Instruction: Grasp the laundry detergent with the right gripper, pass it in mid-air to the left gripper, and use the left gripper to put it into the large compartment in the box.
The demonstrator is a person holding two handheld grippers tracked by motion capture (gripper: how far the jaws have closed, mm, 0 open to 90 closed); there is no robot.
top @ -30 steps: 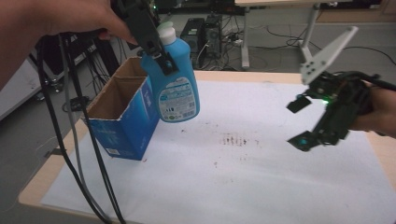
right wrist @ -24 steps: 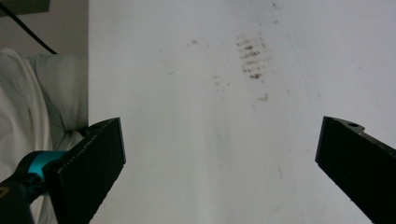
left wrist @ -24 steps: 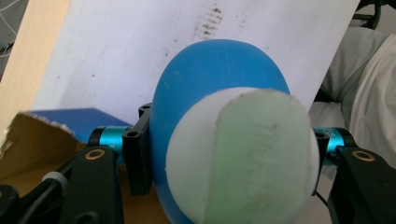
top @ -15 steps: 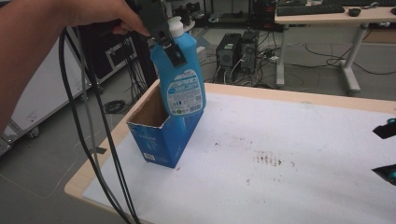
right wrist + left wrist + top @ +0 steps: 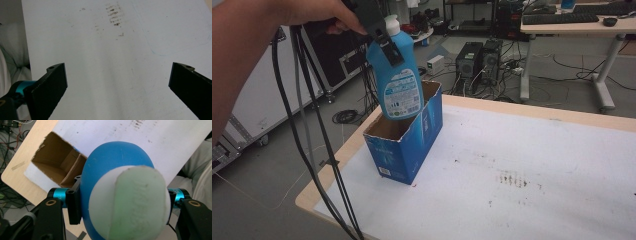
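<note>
The two black jaws of the left gripper (image 5: 122, 207) are pressing on both sides of a blue bottle (image 5: 395, 82), just under its white cap (image 5: 392, 23), so this gripper is closed on the bottle and carrying it. In the left gripper view the cap (image 5: 130, 202) is very close to the camera and the round blue shoulder of the bottle (image 5: 110, 162) is showing behind it. In the high view the left gripper (image 5: 381, 36) is standing high at the far left, and a person's hand (image 5: 319, 12) is holding it from above. Black cables (image 5: 309, 135) are hanging down from it past the near left edge of the table (image 5: 492, 107).

The bottle is hanging nearly upright, a little tilted, with its label (image 5: 401, 95) facing the near side. Its bottom is dipping into the open top of a blue cardboard box (image 5: 404, 145). Whether it is touching the inside of the box, I cannot tell. In the left gripper view the brown inside of the box (image 5: 58, 165) is showing, with a cardboard divider in it.

The box is standing on the left part of the table, on a white sheet (image 5: 532, 170) that is covering the tabletop. On the right part of the sheet some dark stains (image 5: 512, 179) are showing.

The jaws of the right gripper (image 5: 117, 82) are standing wide apart, with nothing between them, above the white sheet (image 5: 100, 62) and near the same kind of dark stains (image 5: 113, 17).
</note>
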